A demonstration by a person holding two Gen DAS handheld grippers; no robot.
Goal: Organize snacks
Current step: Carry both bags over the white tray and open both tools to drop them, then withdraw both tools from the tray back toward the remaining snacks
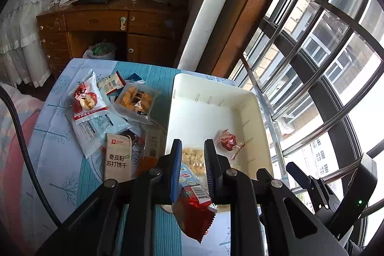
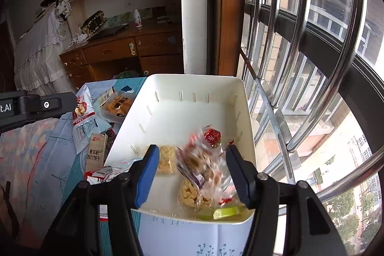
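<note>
- The left tool is gripping a red snack packet; its blue and black pads are pressing together on the wrapper, which is hanging with its long axis running back toward the camera.
- That packet is sitting at the near left corner of the white bin, partly over the rim and partly over the blue-patterned surface.
- The right tool is standing with its jaws apart, and a clear bag of snacks, blurred, is lying between them over the bin floor; I cannot tell whether either pad is touching it.
- The bin is lying straight ahead of both tools, so the coming drop looks to need only a short forward carry from the left hand.
- Loose packets, among them a brown cracker pack, are waiting left of the bin, nearer the left hand.
</note>
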